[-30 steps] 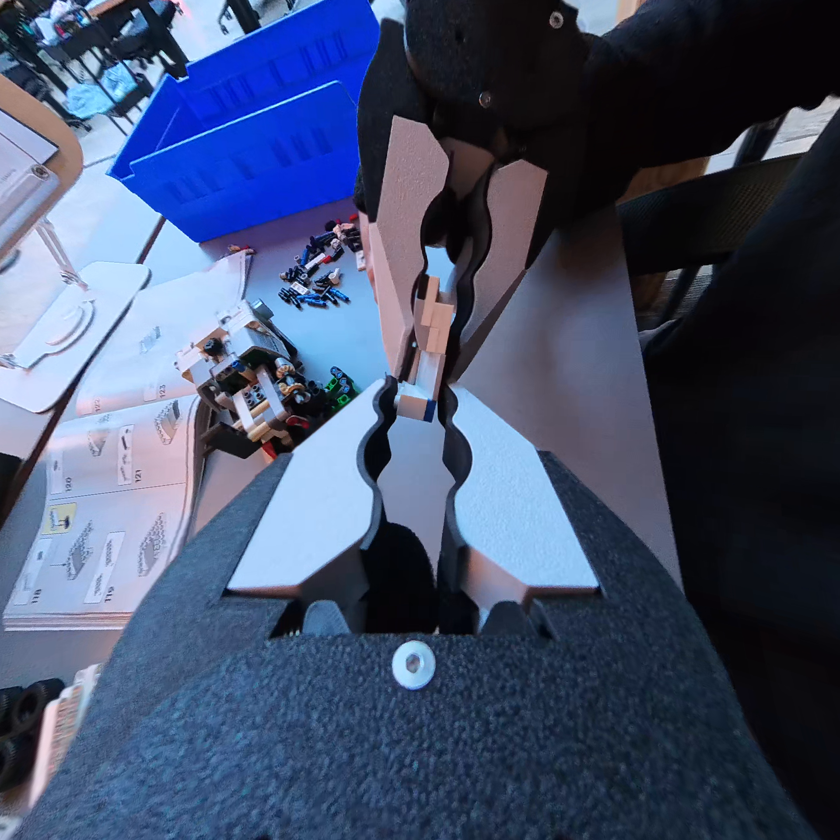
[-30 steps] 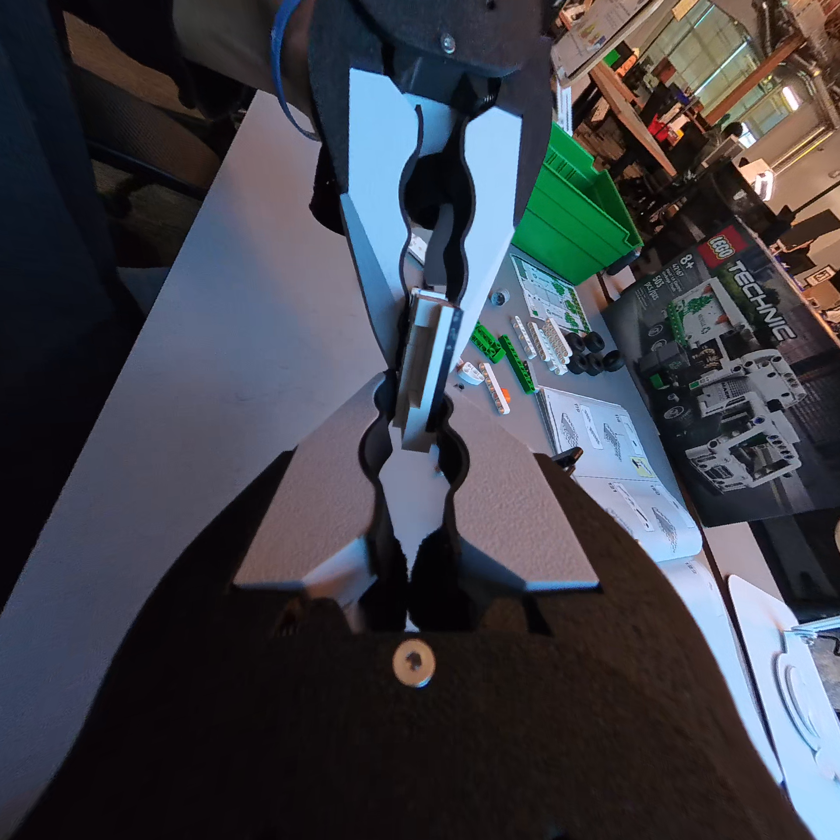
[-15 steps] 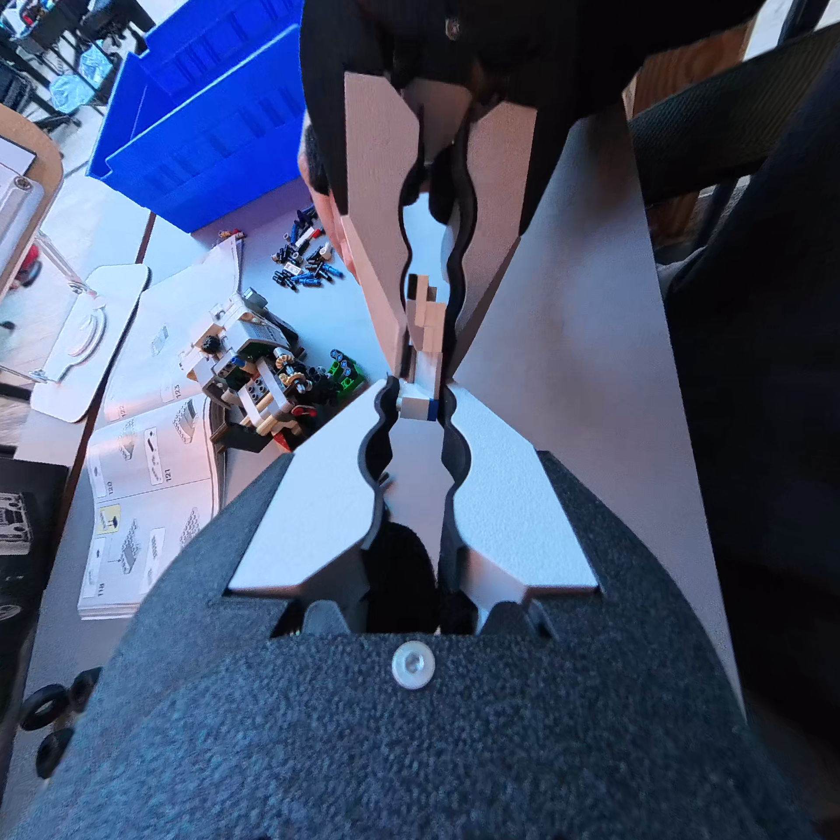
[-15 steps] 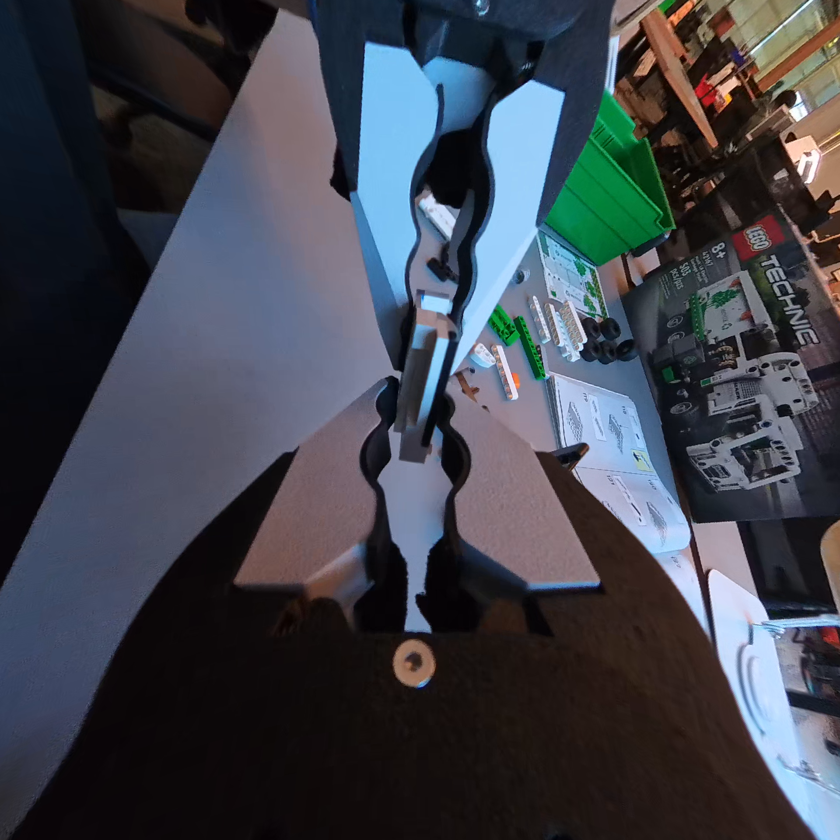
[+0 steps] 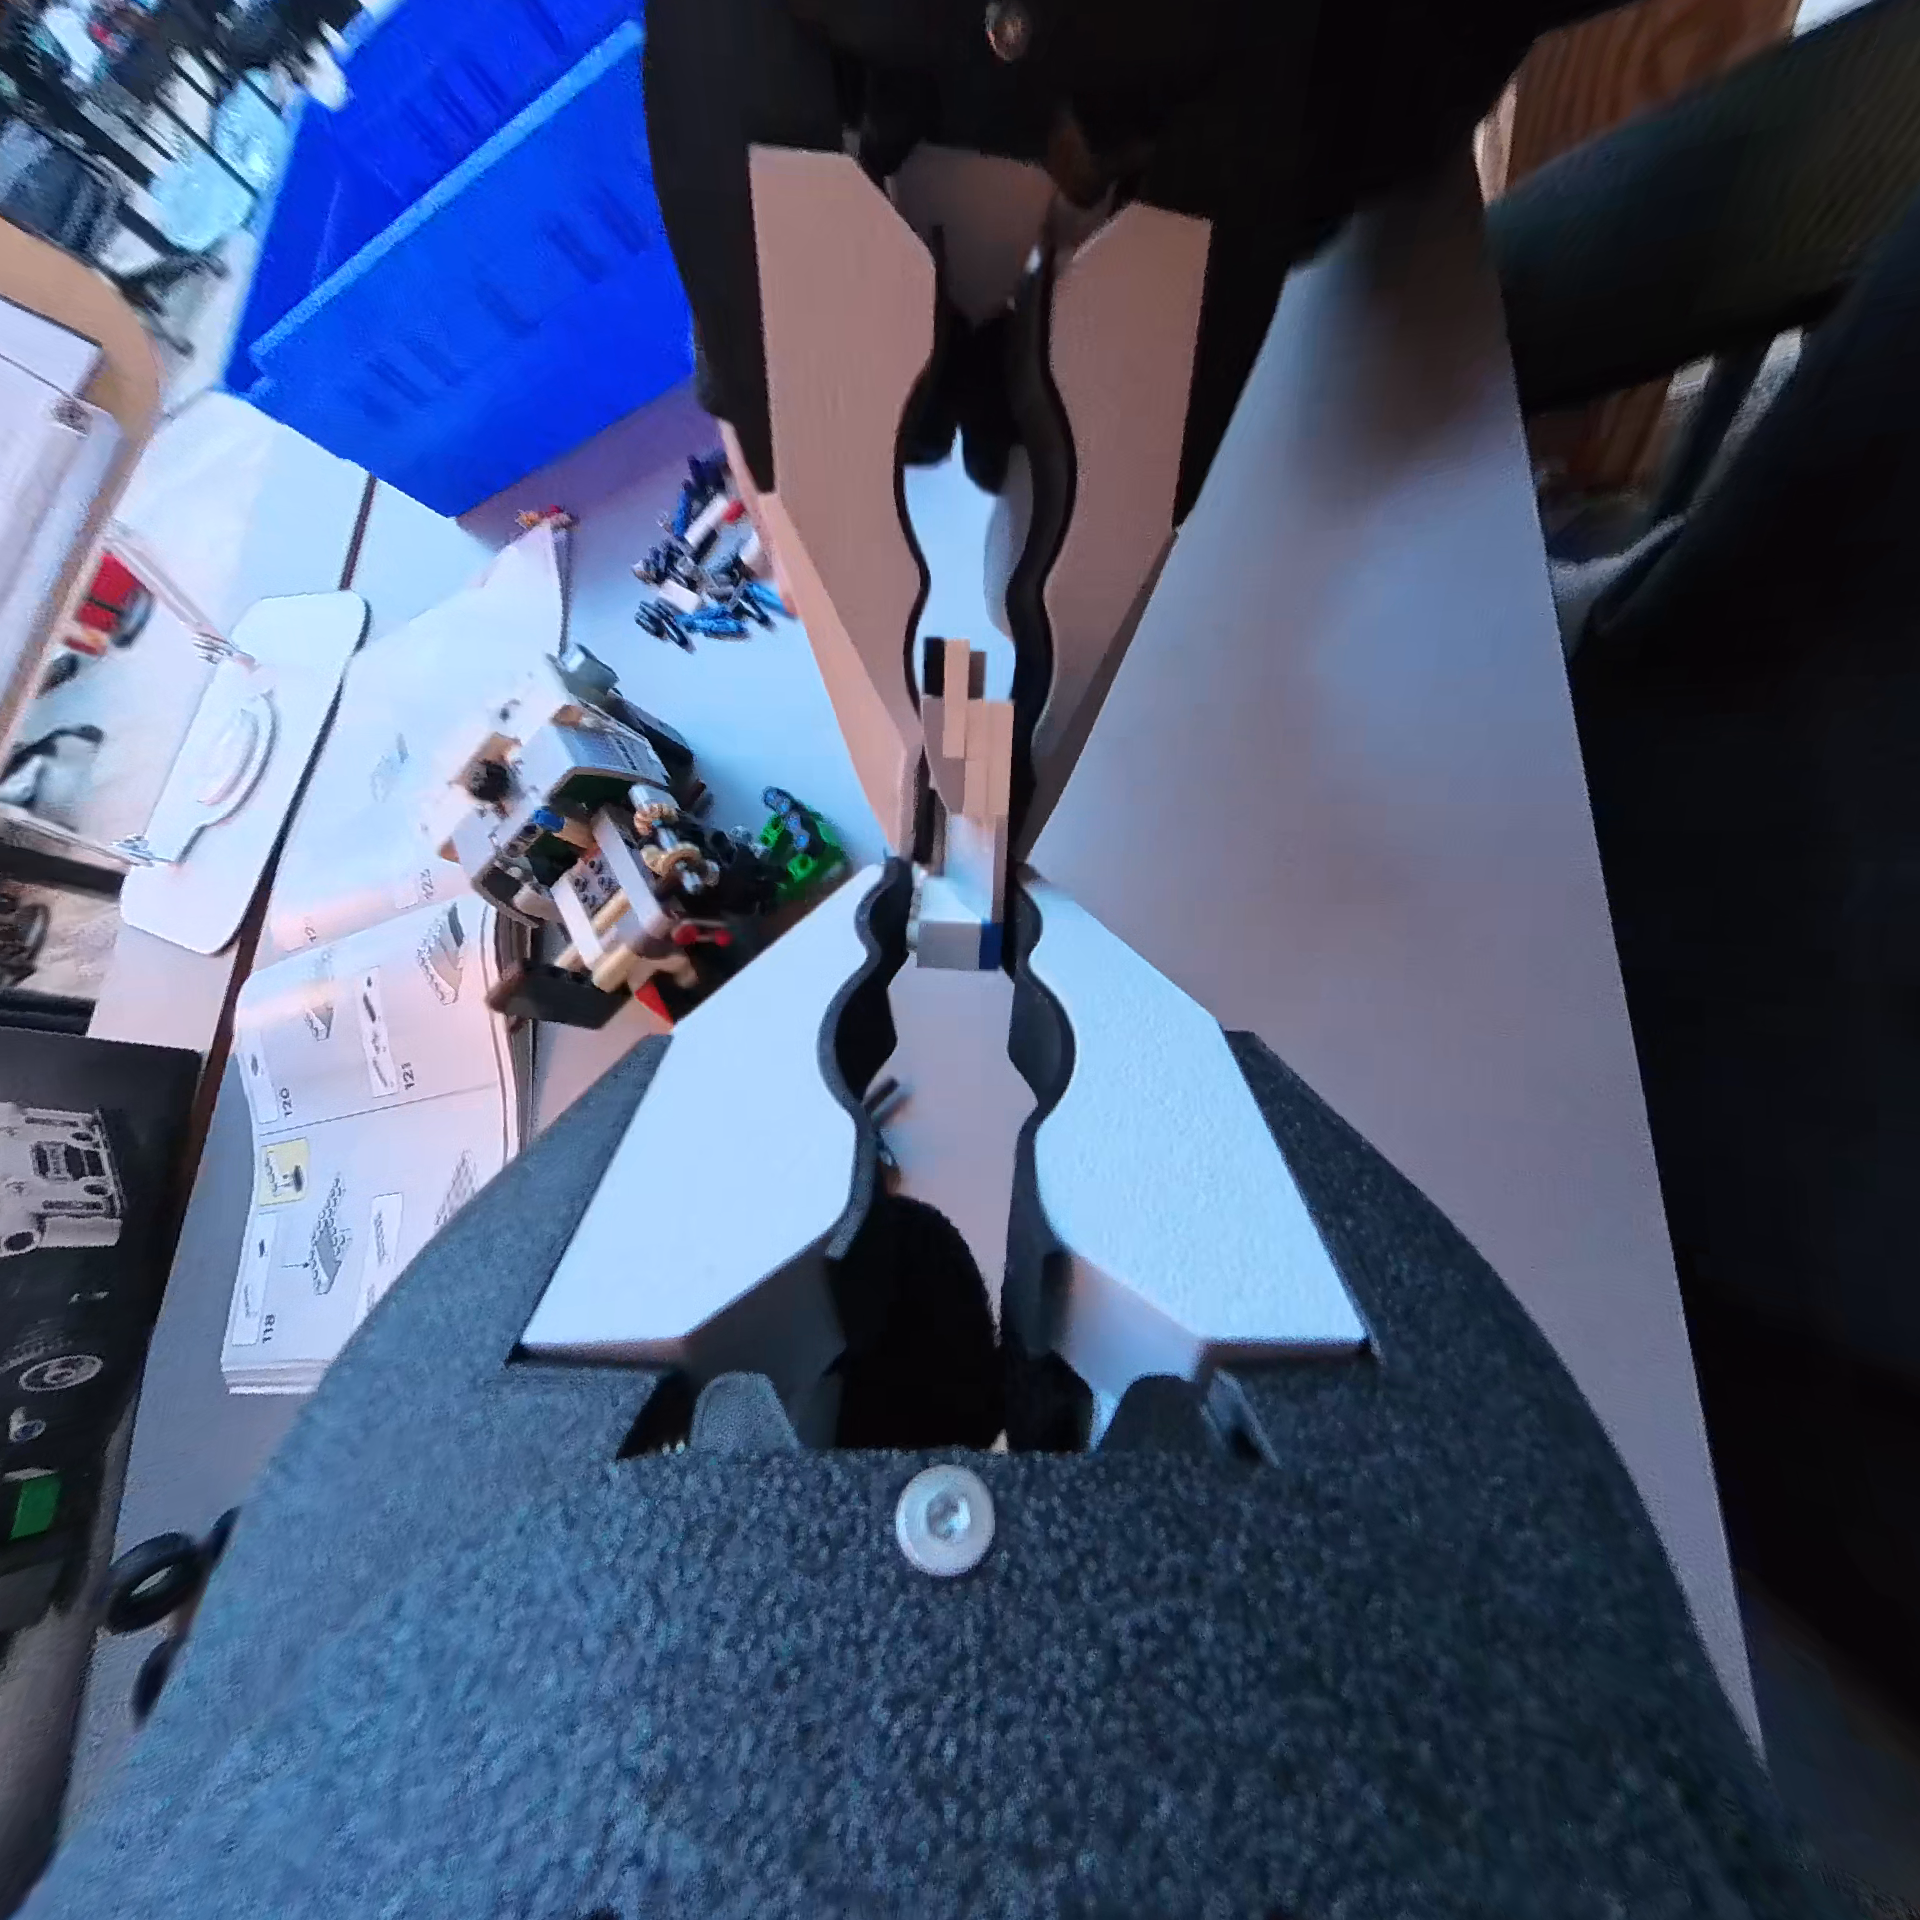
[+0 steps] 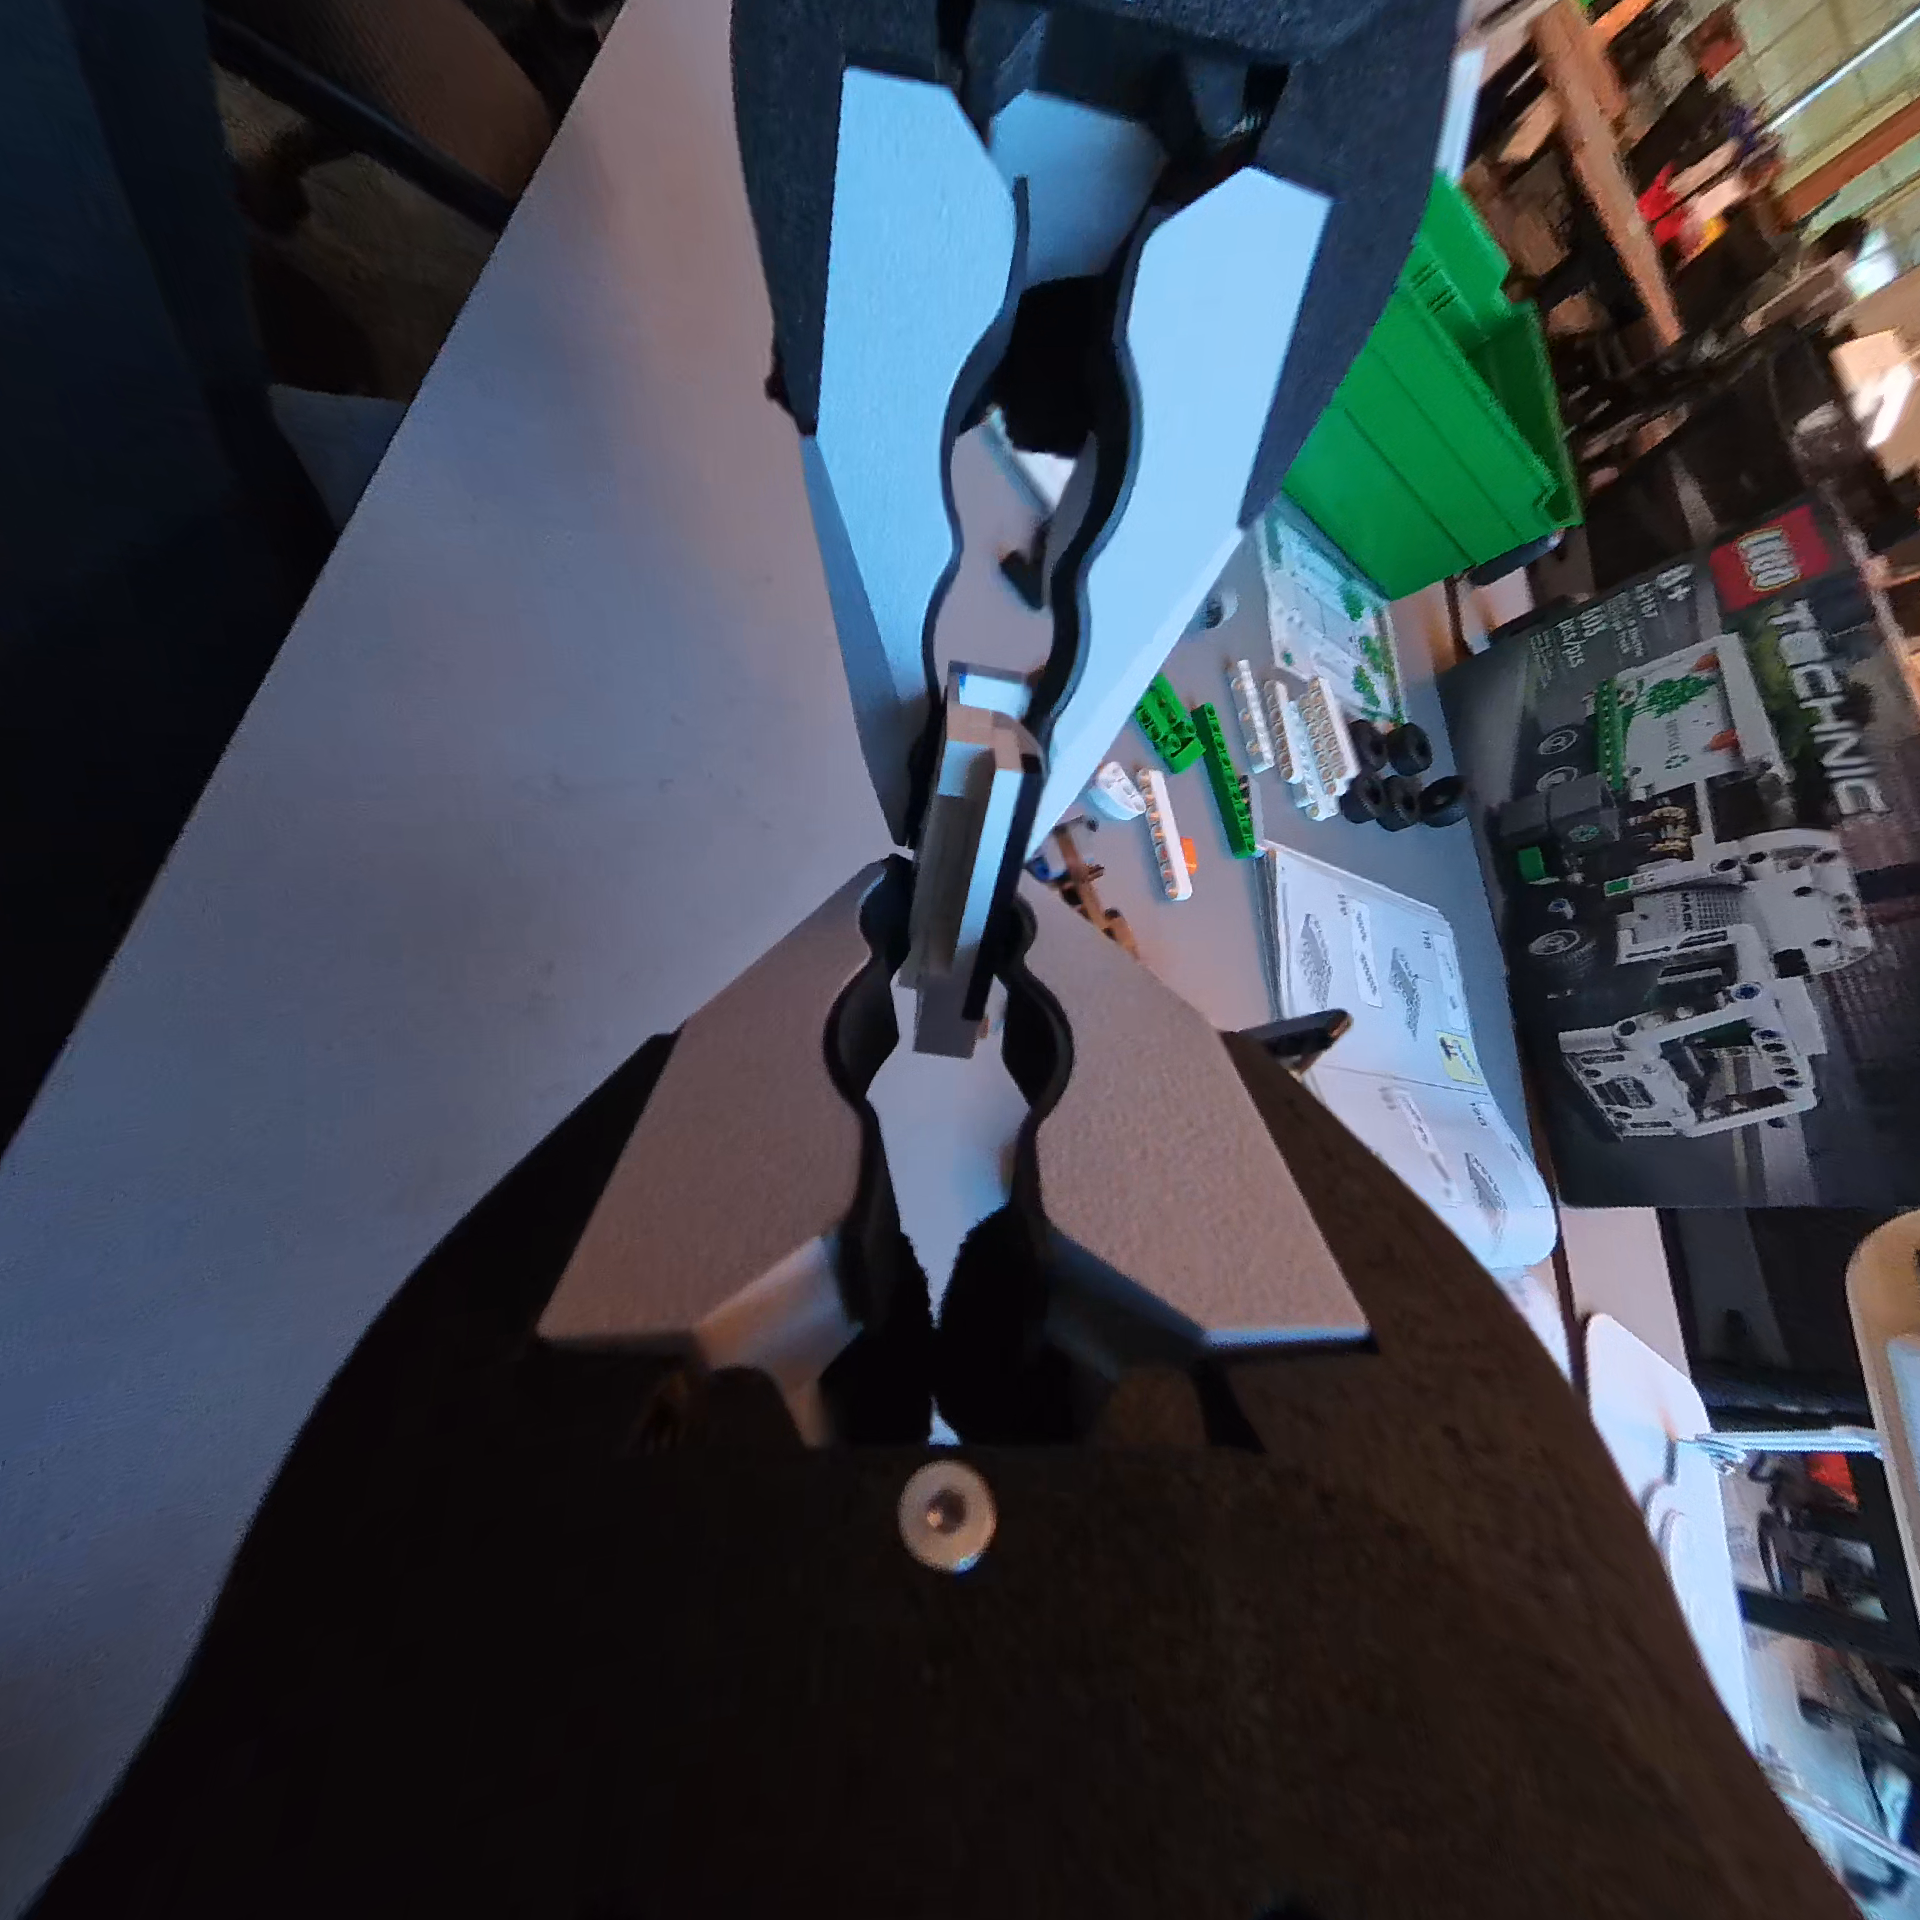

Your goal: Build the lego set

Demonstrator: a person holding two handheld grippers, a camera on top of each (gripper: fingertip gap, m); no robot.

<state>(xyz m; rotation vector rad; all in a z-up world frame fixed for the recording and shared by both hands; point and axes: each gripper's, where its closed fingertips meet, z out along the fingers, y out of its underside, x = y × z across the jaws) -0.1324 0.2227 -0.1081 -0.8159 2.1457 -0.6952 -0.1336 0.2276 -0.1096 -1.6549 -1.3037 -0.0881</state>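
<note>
Two grippers are meeting tip to tip above the bench [image 5: 1299,727], sharing one small white lego sub-assembly [image 5: 961,842]. The left gripper [image 5: 954,935] is closing narrowly on its near end, the one with a blue edge; the right gripper [image 6: 951,997] is pinching the opposite end just as narrowly. The step in hand looks like pressing or seating the stacked pieces together in mid-air. Next, the move probably calls for a steady squeeze along the piece, then one gripper letting go. Its long axis is running from one gripper's tips to the other's, clear of the bench. The half-built truck [image 5: 592,862] is lying beside the instruction booklet [image 5: 364,1132].
</note>
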